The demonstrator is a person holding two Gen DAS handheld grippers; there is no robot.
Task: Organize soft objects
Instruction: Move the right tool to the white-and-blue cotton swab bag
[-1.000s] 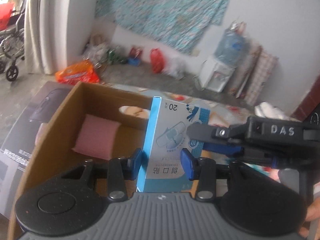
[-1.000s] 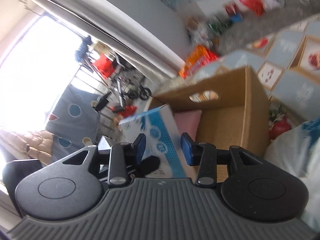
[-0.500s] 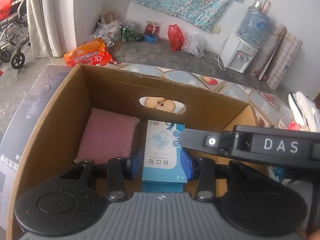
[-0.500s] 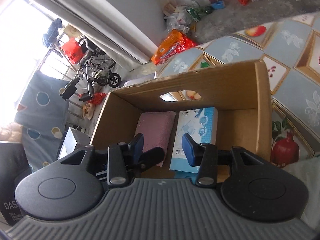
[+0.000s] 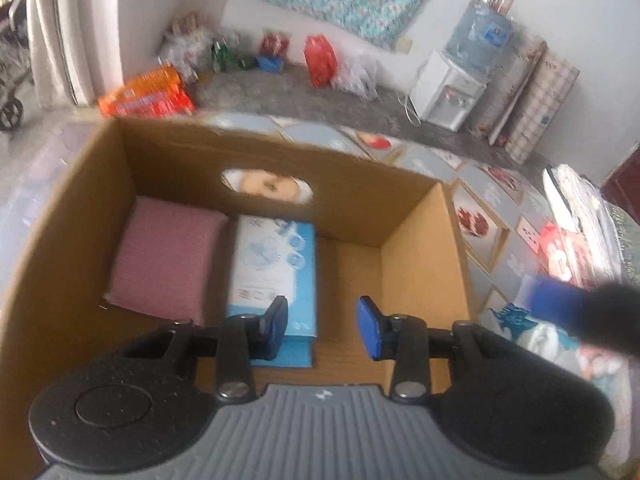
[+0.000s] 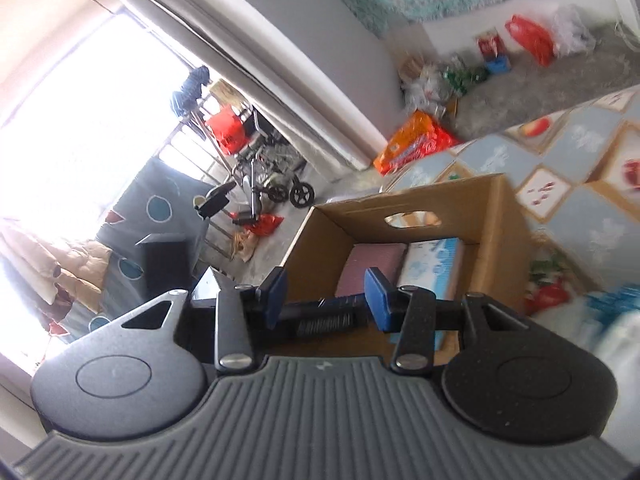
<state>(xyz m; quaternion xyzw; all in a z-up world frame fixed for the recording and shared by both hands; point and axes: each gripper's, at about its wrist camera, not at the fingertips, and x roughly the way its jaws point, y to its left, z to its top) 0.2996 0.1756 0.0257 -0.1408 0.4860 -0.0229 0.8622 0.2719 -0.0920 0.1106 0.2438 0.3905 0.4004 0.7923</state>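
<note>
The cardboard box [image 5: 420, 264] holds a pink pad [image 5: 168, 256] against its left wall and a blue packet [image 5: 276, 264] just beside it. The left gripper [image 5: 322, 326] hangs over the box, jaws closing on nothing. The right gripper [image 6: 326, 294] stands part-open, empty. The next soft item would best fill the bare right side, laid flat.

water dispenser [image 5: 448, 92] by wall | wheelchair [image 6: 272, 172] by window | orange packet [image 5: 148, 94] on floor
</note>
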